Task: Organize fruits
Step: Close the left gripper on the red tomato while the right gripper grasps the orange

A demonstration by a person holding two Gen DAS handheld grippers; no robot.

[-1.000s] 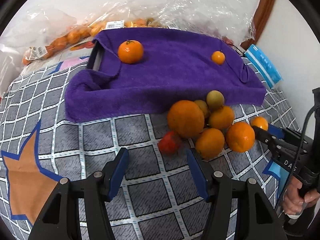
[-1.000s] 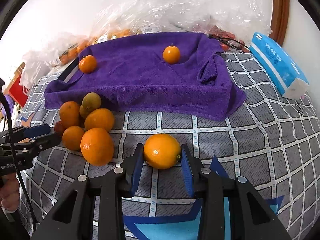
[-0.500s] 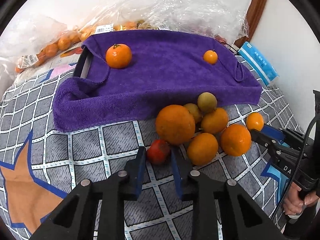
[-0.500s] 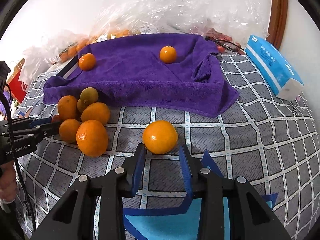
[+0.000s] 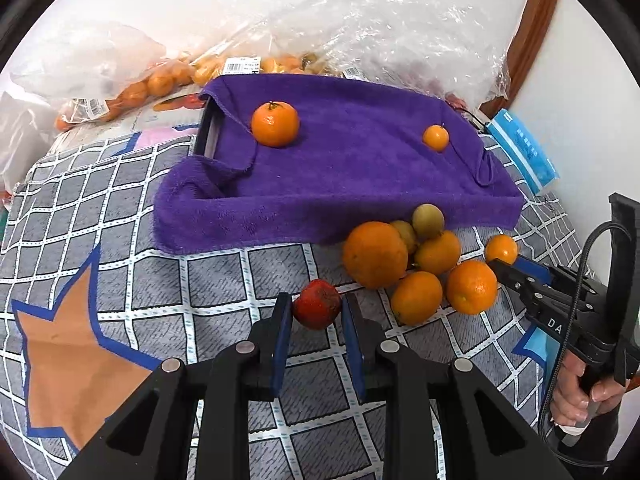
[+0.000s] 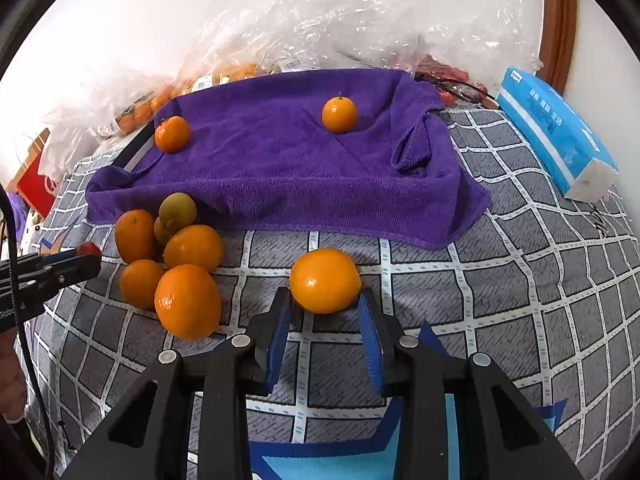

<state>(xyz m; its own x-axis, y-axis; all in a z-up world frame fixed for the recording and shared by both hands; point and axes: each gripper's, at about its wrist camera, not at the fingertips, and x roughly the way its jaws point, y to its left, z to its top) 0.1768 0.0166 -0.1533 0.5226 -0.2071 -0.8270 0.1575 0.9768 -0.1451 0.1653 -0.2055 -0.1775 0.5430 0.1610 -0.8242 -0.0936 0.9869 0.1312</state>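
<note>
My left gripper [image 5: 316,312] is shut on a small red fruit [image 5: 317,309], held just above the checked cloth. Beside it lies a pile of oranges [image 5: 416,264] with a greenish fruit [image 5: 428,221] on top. My right gripper [image 6: 325,308] is open, its jaws either side of a lone orange [image 6: 325,281] that rests on the cloth; I cannot tell if the pads touch it. A purple towel [image 6: 280,176] covers a tray and carries two small oranges [image 6: 339,114] [image 6: 172,134]. The left gripper [image 6: 86,254] shows at the left of the right wrist view.
Clear plastic bags of oranges [image 5: 160,80] lie behind the towel against the wall. A blue tissue pack [image 6: 560,136] lies at the right. A grey checked cloth [image 5: 120,208] with an orange star patch [image 5: 68,344] covers the surface.
My left gripper moved forward and closed on the red fruit, then lifted it slightly. My right gripper let go of the lone orange, drew back a little and now straddles it again.
</note>
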